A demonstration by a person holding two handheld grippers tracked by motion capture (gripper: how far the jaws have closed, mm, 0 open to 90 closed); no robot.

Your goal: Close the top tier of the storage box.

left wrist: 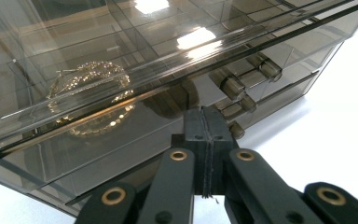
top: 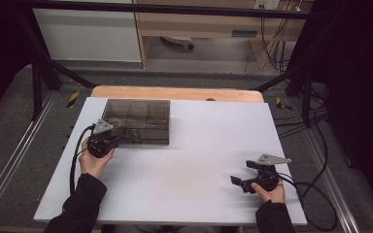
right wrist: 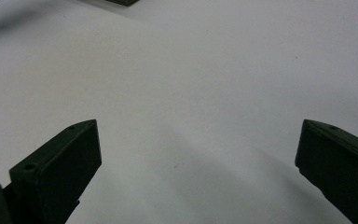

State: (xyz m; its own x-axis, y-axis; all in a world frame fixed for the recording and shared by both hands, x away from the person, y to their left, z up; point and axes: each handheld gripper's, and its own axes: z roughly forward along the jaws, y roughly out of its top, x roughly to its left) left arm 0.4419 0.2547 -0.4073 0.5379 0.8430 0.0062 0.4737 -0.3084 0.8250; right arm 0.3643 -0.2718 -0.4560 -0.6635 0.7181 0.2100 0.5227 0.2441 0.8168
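Observation:
A smoked see-through drawer box (top: 137,121) stands at the far left of the white table top (top: 189,160). In the left gripper view a gold chain (left wrist: 91,81) lies coiled in a compartment of the drawer box (left wrist: 121,42), and small drawer handles (left wrist: 233,86) line its front. My left gripper (top: 118,138) is held against the box's near left front. This gripper (left wrist: 205,119) has its jaws pressed flat together, tips right at the front face, with nothing visible between them. My right gripper (top: 239,183) rests near the front right, and its jaws (right wrist: 198,128) stand wide apart over bare table.
A wooden table edge (top: 175,92) shows beyond the white sheet. Black frame posts (top: 36,82) stand at both far corners, and cables (top: 315,145) trail along the right side. Metal rails (top: 9,165) run beside the table on the floor.

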